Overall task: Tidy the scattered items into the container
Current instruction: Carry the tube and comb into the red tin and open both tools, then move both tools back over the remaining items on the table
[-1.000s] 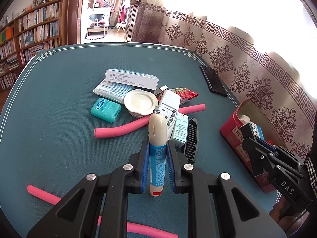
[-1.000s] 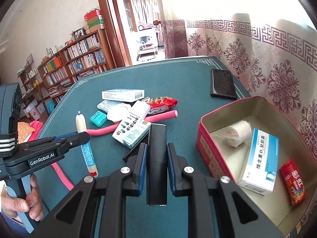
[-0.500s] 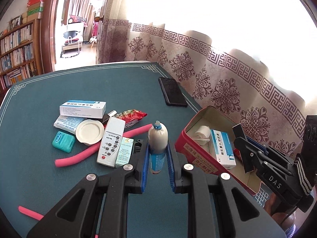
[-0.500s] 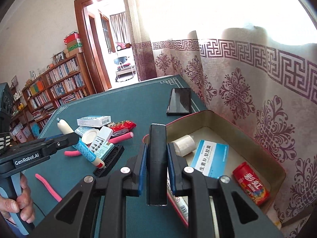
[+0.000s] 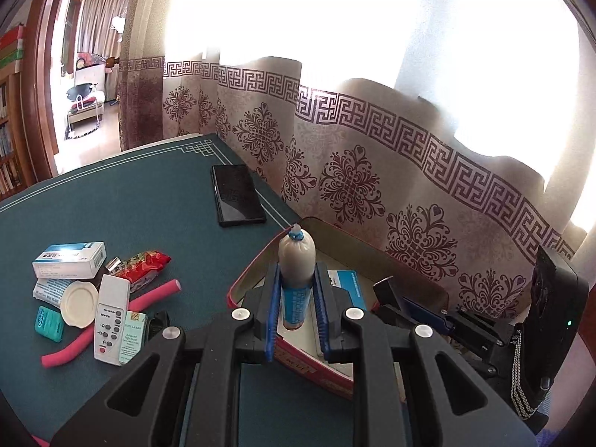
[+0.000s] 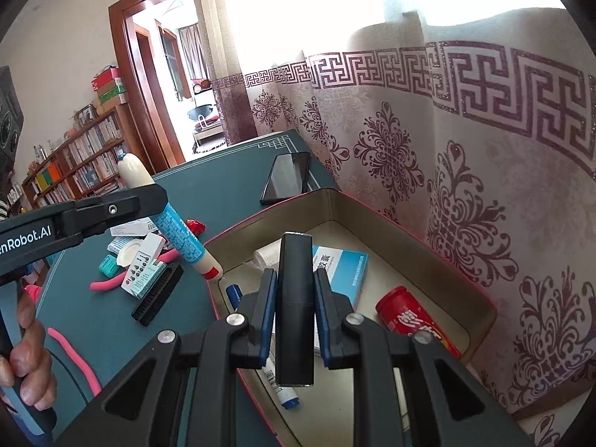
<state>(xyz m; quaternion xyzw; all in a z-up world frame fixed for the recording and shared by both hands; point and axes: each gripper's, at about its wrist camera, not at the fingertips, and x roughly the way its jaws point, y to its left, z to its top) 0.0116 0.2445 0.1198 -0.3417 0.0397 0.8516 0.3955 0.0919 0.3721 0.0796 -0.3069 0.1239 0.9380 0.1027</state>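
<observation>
My left gripper [image 5: 296, 290] is shut on a cream and blue tube [image 5: 296, 272] and holds it over the near rim of the red tin [image 5: 257, 264]. In the right wrist view the tube [image 6: 178, 223] hangs tilted by the tin's left wall [image 6: 238, 223]. My right gripper [image 6: 294, 298] is shut on a black bar [image 6: 294, 305] above the tin's inside, where a blue-white box [image 6: 346, 268], a red can [image 6: 409, 316], a white roll [image 6: 266, 255] and a marker [image 6: 279, 383] lie.
On the green table [image 5: 130, 193] lie a remote [image 5: 110, 318], pink foam rods [image 5: 149, 298], a white lid [image 5: 78, 301], a teal floss box [image 5: 48, 318], medicine boxes [image 5: 69, 259], a red wrapper [image 5: 143, 264], a black comb [image 6: 158, 294] and a phone [image 5: 236, 193]. A curtain [image 5: 372, 171] hangs behind.
Both grippers have moved right and forward with their loads. The left one now holds the tube over the tin's rim; the right one holds the bar over the tin's inside.
</observation>
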